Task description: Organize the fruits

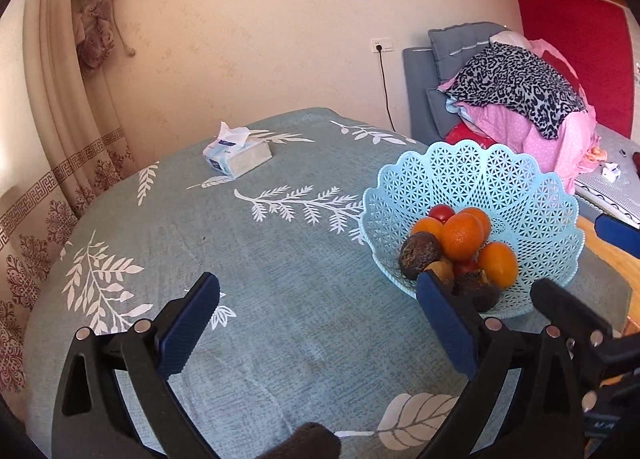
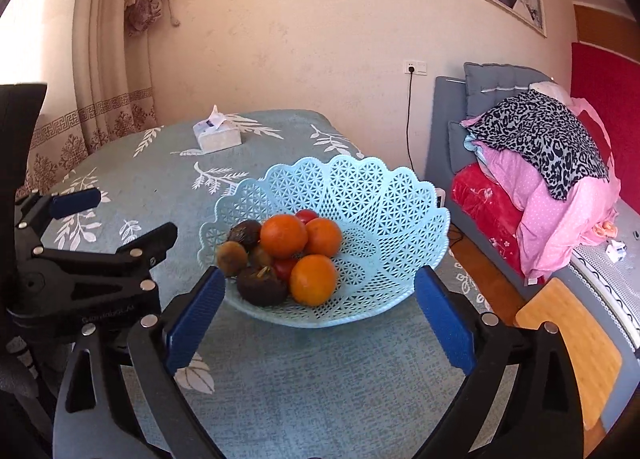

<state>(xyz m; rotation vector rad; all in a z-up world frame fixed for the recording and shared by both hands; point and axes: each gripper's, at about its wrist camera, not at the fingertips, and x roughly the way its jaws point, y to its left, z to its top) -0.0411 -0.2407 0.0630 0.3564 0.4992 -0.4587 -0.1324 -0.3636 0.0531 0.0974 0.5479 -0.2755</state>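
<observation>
Right gripper (image 2: 320,315) jaws spread, fruit basket (image 2: 384,219) just ahead.

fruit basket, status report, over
Left gripper open, empty. Right gripper open, empty, facing the basket. Fruit piled inside. Tissue box far back, clear.

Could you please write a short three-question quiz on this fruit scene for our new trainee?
1. True or false: all the fruit lies in the blue basket.
2. Which object sits on the tablecloth at the far side? A) tissue box B) mug C) plate
3. Fill in: the right gripper and the left gripper both have their jaws ____ and hold nothing.

Key: 1 true, the oranges, red fruits and dark fruits are all inside; 2 A, the tissue box; 3 open.
</observation>
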